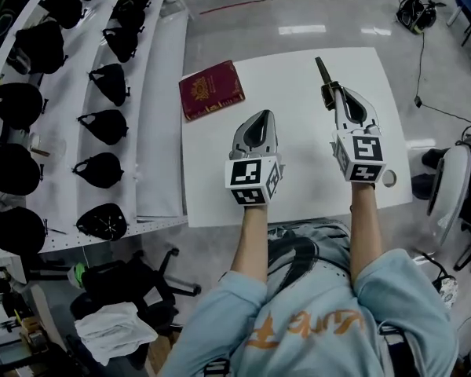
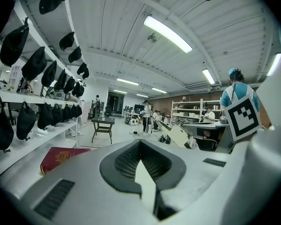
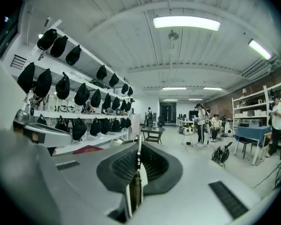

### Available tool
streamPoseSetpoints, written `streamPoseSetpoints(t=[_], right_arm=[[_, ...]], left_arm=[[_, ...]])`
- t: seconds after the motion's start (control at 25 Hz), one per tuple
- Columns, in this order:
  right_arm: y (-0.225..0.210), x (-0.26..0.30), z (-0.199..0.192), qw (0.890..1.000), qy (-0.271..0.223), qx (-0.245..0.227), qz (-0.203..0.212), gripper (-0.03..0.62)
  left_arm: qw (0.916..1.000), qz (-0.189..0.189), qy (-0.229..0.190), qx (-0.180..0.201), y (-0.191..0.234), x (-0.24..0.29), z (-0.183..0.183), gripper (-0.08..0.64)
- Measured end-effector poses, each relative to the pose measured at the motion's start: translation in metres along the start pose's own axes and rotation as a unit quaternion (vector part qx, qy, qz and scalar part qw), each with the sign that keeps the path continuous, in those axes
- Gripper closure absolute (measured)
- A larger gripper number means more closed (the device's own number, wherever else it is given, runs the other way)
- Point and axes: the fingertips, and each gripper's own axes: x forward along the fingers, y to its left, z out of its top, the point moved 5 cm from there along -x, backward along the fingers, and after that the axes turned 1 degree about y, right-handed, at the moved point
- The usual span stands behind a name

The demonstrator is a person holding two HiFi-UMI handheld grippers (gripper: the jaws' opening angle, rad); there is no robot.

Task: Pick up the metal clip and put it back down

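The metal clip [image 1: 323, 75] is held by the right gripper [image 1: 335, 94]. Its fingers [image 3: 117, 168] are closed on the near end of the clip, and the rest of it sticks out forward past the tips as a long, narrow, dark strip. In the right gripper view the clip [image 3: 136, 182] stands on its edge between the two pads, seen as a thin line. The gripper points almost level, so I judge that the clip is off the white surface [image 1: 298, 175] and hangs over its far right part. The pick-up half of the task looks done and the putting down is not yet done.

The left gripper [image 1: 262, 116] is beside it, over the middle of the surface. Its fingers are together and I see nothing between them. A red booklet [image 1: 211, 89], like a passport, lies at the far left corner, well apart from both grippers.

The clip is probably light, stiff and smooth. A thin metal strip held only at one end can turn or slide between the pads, so the grip should stay firm on the flat sides. For setting it down, I think it is better to lower it until the free end is on the surface and only then open, because it may bounce or skid if it is dropped.
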Motion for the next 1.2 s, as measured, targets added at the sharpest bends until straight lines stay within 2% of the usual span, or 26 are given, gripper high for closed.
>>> streamPoseSetpoints(t=[0.4,0.64,0.92,1.2], right_arm=[[-0.035,-0.01,-0.019,0.999,0.009,0.024,-0.04,0.563],[-0.049,-0.019,-0.047,0.997,0.035,0.04,-0.062,0.563],[-0.062,-0.031,-0.082,0.992,0.068,0.06,-0.083,0.563],[-0.069,-0.048,-0.111,0.987,0.107,0.057,-0.103,0.564]], left_arm=[[0.999,-0.036,0.019,0.018,-0.025,0.019,-0.005,0.538],[0.9969,-0.058,0.049,0.023,-0.04,0.028,-0.024,0.538],[0.9916,-0.088,0.094,0.01,-0.058,0.034,-0.055,0.538],[0.9867,-0.105,0.124,-0.007,-0.069,0.034,-0.077,0.538]])
